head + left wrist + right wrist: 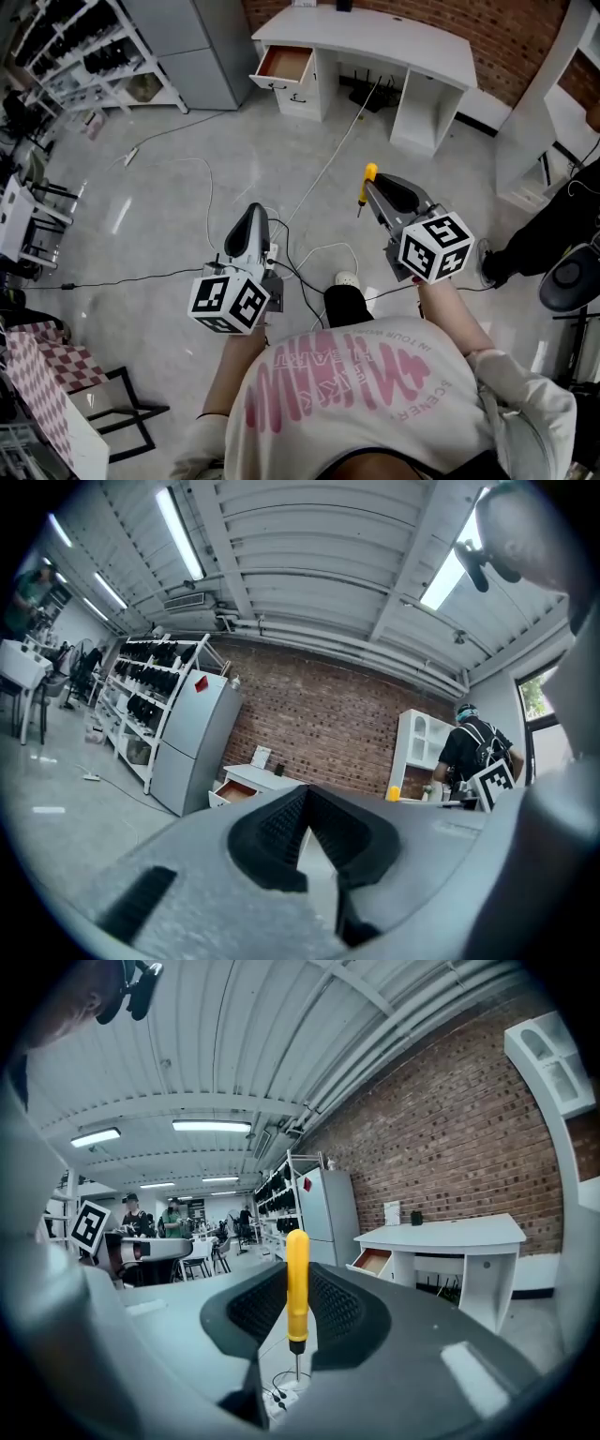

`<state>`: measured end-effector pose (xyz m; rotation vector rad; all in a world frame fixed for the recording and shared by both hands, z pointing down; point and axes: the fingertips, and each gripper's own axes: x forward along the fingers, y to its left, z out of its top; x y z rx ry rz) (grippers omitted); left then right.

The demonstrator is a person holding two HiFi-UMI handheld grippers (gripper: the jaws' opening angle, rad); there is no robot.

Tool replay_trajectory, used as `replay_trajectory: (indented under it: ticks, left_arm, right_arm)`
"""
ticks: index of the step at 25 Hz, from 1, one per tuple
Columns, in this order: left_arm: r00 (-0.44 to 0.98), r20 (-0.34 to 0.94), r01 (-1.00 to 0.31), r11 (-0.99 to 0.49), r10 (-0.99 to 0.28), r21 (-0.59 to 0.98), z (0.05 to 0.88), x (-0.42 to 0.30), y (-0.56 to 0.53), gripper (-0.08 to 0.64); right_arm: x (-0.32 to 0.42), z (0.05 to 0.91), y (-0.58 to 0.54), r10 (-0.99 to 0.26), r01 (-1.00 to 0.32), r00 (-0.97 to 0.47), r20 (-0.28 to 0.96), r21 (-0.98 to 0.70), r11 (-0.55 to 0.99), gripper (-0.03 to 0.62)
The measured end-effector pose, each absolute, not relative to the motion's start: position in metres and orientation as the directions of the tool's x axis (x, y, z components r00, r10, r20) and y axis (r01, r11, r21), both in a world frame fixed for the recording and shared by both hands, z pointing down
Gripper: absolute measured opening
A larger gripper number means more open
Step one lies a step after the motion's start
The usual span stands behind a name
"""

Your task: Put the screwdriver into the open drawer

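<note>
A screwdriver point(367, 180) with a yellow handle stands upright between the jaws of my right gripper point(374, 187), its metal tip pointing down. In the right gripper view the screwdriver point(297, 1283) is clamped by both pads of that gripper point(298, 1309). My left gripper point(252, 215) hangs lower and to the left, its jaws meeting at the tips with nothing in them; the left gripper view shows the same left gripper point(305, 792). The open drawer point(285, 64) juts from the left end of a white desk point(394, 39) far ahead, and the drawer point(372, 1261) shows brown inside.
Cables point(319, 178) and a power strip point(273, 253) lie on the grey floor between me and the desk. A grey cabinet point(192, 47) and a shelf rack point(89, 52) stand at the back left. Another person point(539, 234) is at the right, a checked table point(42, 380) at lower left.
</note>
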<state>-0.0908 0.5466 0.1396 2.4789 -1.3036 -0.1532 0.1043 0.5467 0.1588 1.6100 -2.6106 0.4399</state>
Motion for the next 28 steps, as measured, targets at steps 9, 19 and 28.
replay_trajectory:
  ticks: [9, 19, 28]
  left_arm:
    - [0.546, 0.051, -0.795, -0.497, -0.837, 0.348, 0.135, -0.061, 0.442, -0.002]
    - [0.560, 0.031, -0.787, -0.520, -0.828, 0.332, 0.137, -0.014, 0.339, -0.002]
    - [0.568, 0.024, -0.776, -0.525, -0.823, 0.350, 0.141, 0.015, 0.282, -0.002]
  right_arm:
    - [0.123, 0.158, 0.435, -0.837, -0.859, -0.511, 0.195, -0.150, 0.490, 0.083]
    - [0.163, 0.157, 0.322, -0.830, -0.835, -0.541, 0.136, -0.204, 0.511, 0.083]
    - [0.193, 0.167, 0.269, -0.826, -0.829, -0.544, 0.149, -0.249, 0.501, 0.083]
